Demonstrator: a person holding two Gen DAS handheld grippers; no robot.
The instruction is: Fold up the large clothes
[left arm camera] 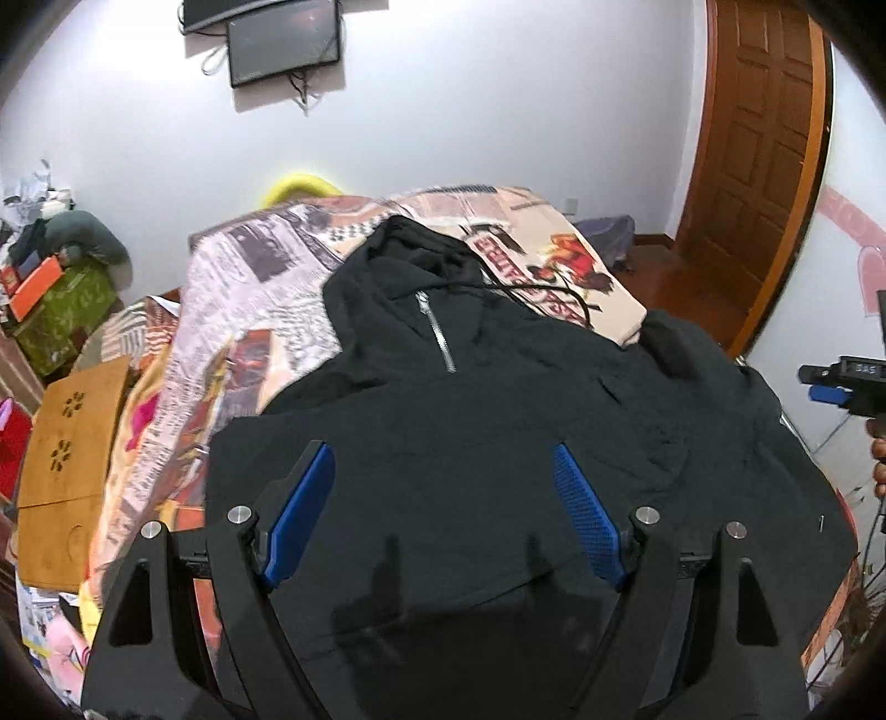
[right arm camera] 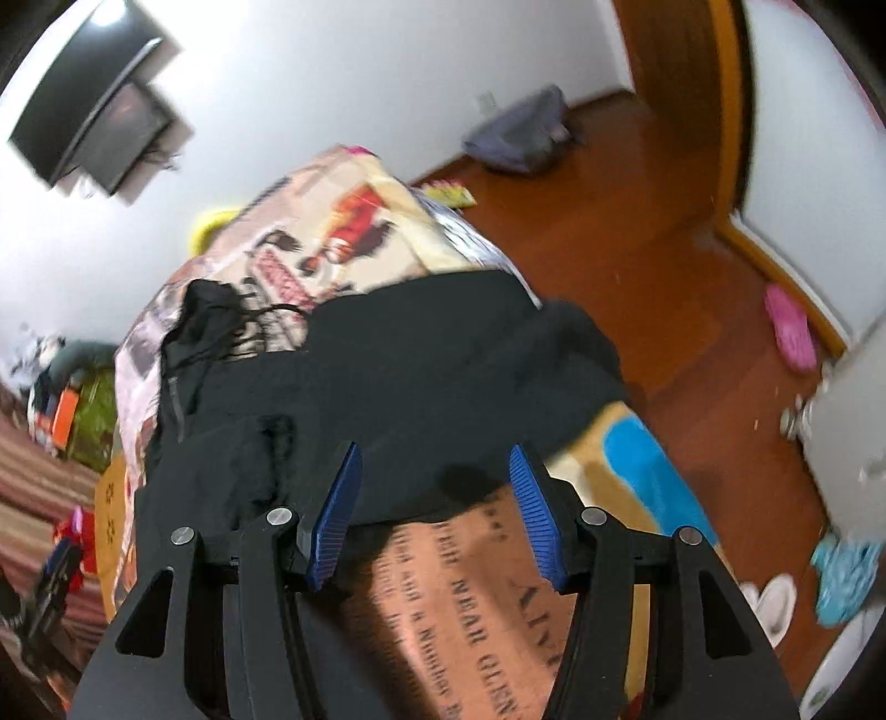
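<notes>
A black hoodie (left arm camera: 498, 432) with a short silver zipper (left arm camera: 437, 332) lies spread on a bed with a printed sheet (left arm camera: 266, 288). Its hood is toward the far end and a drawstring trails over the sheet. My left gripper (left arm camera: 443, 451) hangs above the hoodie's body, open, with nothing between its blue pads (left arm camera: 304, 509). My right gripper (right arm camera: 434, 451) is also open and empty, above the hoodie's (right arm camera: 415, 354) near edge where it meets the sheet (right arm camera: 470, 598). In the left wrist view the right gripper (left arm camera: 841, 382) shows at the far right edge. The right wrist view is blurred.
A wooden board (left arm camera: 66, 471) leans beside the bed on the left, with a green box (left arm camera: 66, 310) behind it. A brown door (left arm camera: 758, 166) and a wall screen (left arm camera: 282, 44) are at the back. On the wood floor lie a grey bag (right arm camera: 520, 133) and a pink slipper (right arm camera: 789, 327).
</notes>
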